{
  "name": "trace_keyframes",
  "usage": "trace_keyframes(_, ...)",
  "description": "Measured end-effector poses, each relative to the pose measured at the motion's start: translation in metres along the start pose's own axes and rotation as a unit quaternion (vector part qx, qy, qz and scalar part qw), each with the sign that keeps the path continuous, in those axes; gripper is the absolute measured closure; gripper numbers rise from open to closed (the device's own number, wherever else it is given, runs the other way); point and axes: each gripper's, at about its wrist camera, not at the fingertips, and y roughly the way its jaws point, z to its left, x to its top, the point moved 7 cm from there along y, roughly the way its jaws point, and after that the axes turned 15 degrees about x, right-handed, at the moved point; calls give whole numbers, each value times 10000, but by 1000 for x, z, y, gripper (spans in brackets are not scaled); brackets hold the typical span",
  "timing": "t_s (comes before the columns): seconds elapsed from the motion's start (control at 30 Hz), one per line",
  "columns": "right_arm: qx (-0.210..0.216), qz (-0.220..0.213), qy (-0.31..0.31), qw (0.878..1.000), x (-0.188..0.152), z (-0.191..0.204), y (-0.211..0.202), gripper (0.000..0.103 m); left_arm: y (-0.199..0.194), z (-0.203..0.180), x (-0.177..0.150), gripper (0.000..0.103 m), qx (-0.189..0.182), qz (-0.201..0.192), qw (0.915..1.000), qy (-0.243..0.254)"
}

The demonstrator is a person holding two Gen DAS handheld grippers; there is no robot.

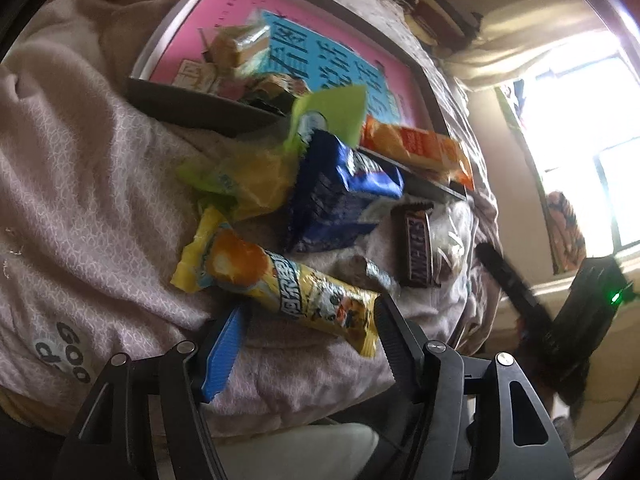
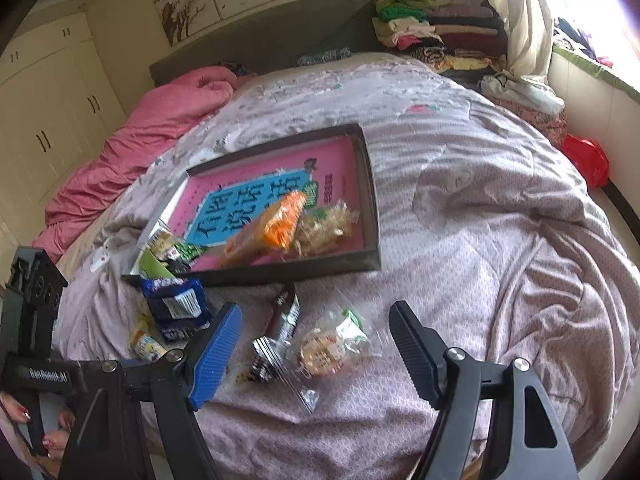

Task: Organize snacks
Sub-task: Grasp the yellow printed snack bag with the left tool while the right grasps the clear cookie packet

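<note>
A dark-rimmed box (image 2: 372, 208) with a pink and blue printed floor lies on the bed; it also shows in the left wrist view (image 1: 200, 108). An orange packet (image 2: 276, 228) and clear-wrapped snacks (image 2: 324, 224) lie in it. On the quilt lie a yellow snack bar (image 1: 280, 284), a blue bag (image 1: 336, 192), a brown chocolate bar (image 1: 416, 248) and a clear-wrapped round cake (image 2: 324, 350). My left gripper (image 1: 308, 340) is open, its jaws either side of the yellow bar's near end. My right gripper (image 2: 316, 352) is open, around the round cake and a dark wrapper (image 2: 276, 344).
The pinkish quilt (image 2: 480, 220) is rumpled. A pink duvet (image 2: 132, 152) lies at the left, folded clothes (image 2: 432, 36) at the headboard, a red bag (image 2: 586, 158) off the right edge. A bright window (image 1: 580, 128) is at the right.
</note>
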Motion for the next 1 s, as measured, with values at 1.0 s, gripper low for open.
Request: trace_keyframes(1.0, 846, 145, 1679, 9821, -19, -31, 36, 56, 19, 18, 25, 57, 293, -13, 9991, -311)
